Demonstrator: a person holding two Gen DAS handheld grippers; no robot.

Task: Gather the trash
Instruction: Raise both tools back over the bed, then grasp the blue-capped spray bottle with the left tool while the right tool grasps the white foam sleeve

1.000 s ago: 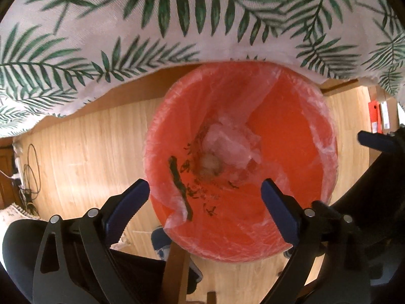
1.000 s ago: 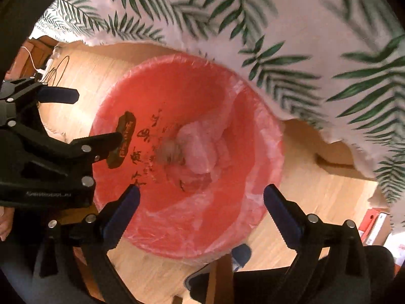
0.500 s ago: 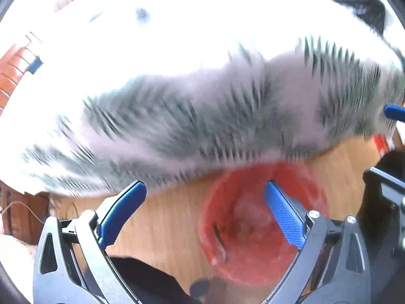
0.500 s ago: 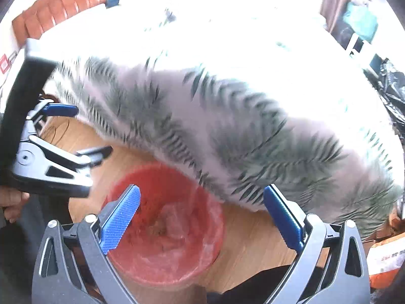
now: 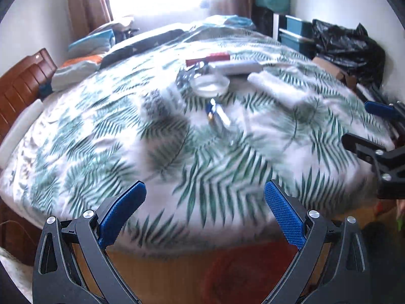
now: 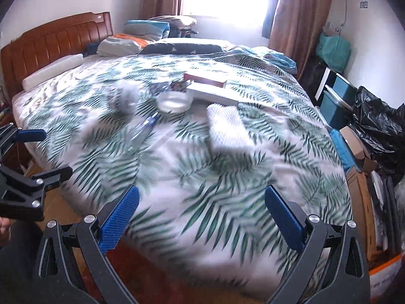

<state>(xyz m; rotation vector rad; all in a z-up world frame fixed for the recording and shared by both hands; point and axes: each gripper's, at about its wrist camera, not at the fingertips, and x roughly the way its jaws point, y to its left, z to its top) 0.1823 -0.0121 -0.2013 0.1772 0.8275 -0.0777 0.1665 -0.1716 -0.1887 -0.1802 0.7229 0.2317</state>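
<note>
Both grippers are open and empty, raised over the near edge of a bed with a leaf-print cover (image 5: pixel 177 152). My left gripper (image 5: pixel 205 197) and my right gripper (image 6: pixel 202 200) face the bed's middle. There lie a clear plastic bottle (image 5: pixel 217 116) (image 6: pixel 146 126), a round clear container (image 5: pixel 210 83) (image 6: pixel 174 101), a crumpled wrapper (image 5: pixel 187 76), a white cloth (image 6: pixel 225 126) and two books (image 6: pixel 210 86). The red bin (image 5: pixel 248 273) shows blurred at the bottom of the left wrist view. The right gripper shows at the left view's right edge (image 5: pixel 379 136).
A wooden headboard (image 6: pixel 50 43) and pillows (image 6: pixel 121 43) stand at the bed's far left. Black bags (image 6: pixel 379 126), blue boxes (image 6: pixel 339 96) and cardboard stand along the right side. Wood floor lies below the bed edge.
Both grippers have swung up from over the red bin to face the bed top. The bin has dropped to the bottom of the views. Both stay open.
</note>
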